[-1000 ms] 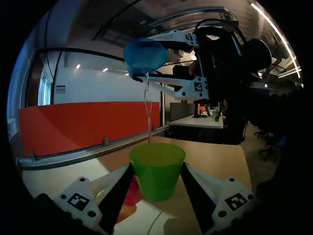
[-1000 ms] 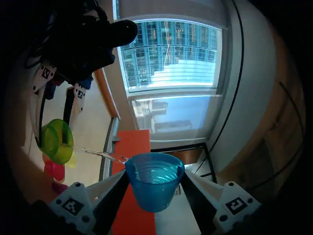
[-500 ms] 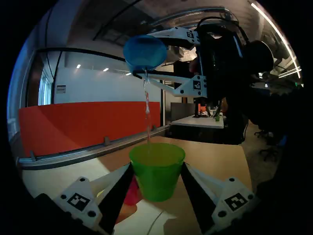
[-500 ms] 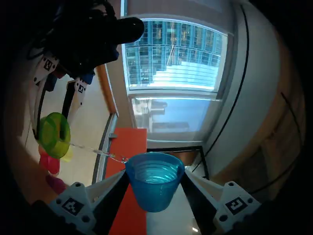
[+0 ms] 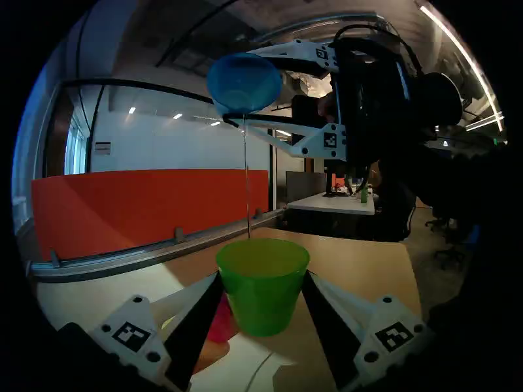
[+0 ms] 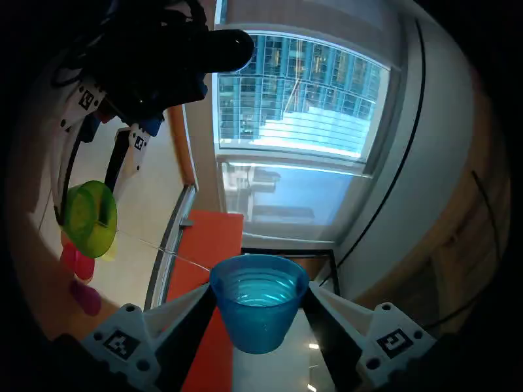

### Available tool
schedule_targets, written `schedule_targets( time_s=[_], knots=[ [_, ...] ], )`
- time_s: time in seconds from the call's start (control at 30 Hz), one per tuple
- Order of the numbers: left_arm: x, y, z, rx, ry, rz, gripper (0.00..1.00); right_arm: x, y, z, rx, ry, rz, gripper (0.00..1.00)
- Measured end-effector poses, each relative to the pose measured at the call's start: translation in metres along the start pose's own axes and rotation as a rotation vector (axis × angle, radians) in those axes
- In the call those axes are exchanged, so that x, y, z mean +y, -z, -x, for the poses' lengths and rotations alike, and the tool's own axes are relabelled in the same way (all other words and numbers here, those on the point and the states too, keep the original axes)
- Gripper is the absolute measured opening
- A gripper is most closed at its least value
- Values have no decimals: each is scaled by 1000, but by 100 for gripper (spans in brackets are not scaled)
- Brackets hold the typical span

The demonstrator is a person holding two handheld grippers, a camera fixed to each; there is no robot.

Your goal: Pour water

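Observation:
My left gripper [image 5: 263, 297] is shut on an upright green cup [image 5: 263, 285] held above the table. Overhead in the left gripper view, the right gripper [image 5: 261, 91] holds a tipped blue cup [image 5: 243, 82], and a thin thread of water [image 5: 246, 183] falls from its rim into the green cup. In the right gripper view, my right gripper [image 6: 259, 312] is shut on the blue cup [image 6: 257, 310], which still has water inside. The green cup [image 6: 90, 219] sits off to the left there, between the left gripper's fingers [image 6: 134, 160], with the water line [image 6: 157, 248] reaching it.
A wooden table [image 5: 366, 261] lies below, with pink and yellow cups [image 5: 221, 321] behind the green one, seen also as pink cups [image 6: 78, 274]. An orange partition [image 5: 144, 202] with a metal rail borders the table. A large window [image 6: 294, 117] is beyond.
The stream of water has thinned from a wavy flow to a fine thread. The blue cup has shifted slightly, and the right gripper view has turned a little.

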State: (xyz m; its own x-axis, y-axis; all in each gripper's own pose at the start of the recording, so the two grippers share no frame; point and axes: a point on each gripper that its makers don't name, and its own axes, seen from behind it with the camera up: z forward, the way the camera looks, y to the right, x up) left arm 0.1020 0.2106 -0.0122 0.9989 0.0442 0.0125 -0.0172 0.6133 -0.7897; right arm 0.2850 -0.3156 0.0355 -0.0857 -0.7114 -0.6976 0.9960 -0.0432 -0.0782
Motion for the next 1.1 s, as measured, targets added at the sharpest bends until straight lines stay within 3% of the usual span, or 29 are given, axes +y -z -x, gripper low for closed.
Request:
schedule_targets(
  time_s=[0.4,0.63,0.83,1.1],
  knots=[
    [-1,0,-1,2,5,-1,82,-1,-1,-6,7,39,2,89],
    [-2,0,-2,3,4,-5,82,0,-1,-7,11,-3,6,89],
    [-3,0,-3,5,4,-7,82,3,2,-5,14,-121,12,89],
    [-6,0,-4,7,2,-12,82,1,11,-13,39,-402,-9,89]
  ],
)
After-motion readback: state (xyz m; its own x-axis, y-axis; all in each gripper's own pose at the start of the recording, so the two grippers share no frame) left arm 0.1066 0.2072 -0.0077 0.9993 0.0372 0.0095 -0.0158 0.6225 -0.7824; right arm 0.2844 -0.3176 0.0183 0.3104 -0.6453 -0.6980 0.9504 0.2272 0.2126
